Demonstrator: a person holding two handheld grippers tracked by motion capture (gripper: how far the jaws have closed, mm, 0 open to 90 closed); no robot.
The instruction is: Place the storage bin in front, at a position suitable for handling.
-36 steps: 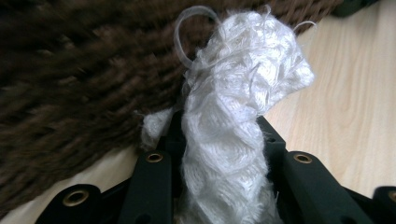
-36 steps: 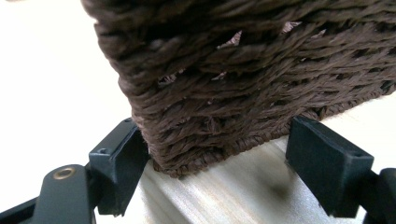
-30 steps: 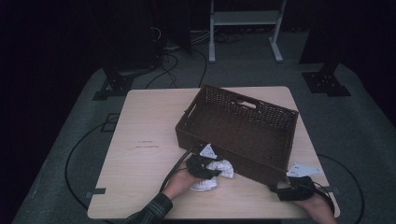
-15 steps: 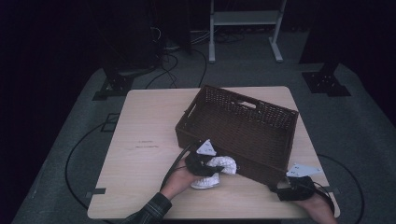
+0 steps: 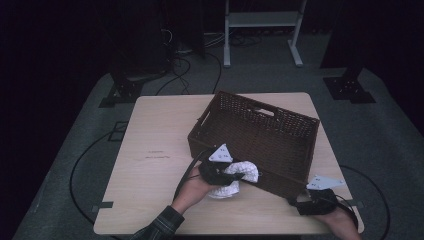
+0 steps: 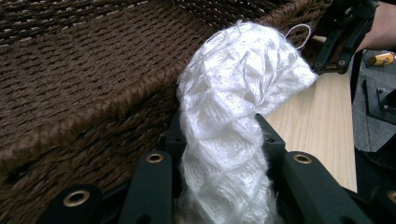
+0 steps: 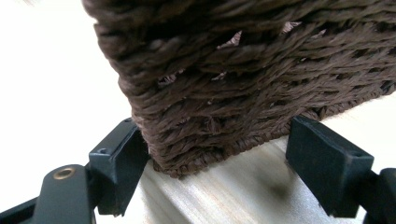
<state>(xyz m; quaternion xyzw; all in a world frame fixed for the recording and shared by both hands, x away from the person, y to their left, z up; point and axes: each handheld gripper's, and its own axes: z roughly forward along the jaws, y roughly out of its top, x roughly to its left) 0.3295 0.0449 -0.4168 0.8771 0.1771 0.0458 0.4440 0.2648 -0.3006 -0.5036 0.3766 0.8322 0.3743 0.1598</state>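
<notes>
Near wall of the dark brown woven wicker basket hides its floor along that side in the high view; contents there cannot be told. Lower part of the white knitted cloth drops out of the bottom edge of the left gripper view, between the black jaws. In the high view the cloth's near end lies under the left gripper, so the grip point is covered. Basket corner in the right gripper view is cut by the top and right edges, close and blurred; left pad contact unclear. Right hand cropped at lower right of the high view. Small print on the pale wooden bench too small to read.
</notes>
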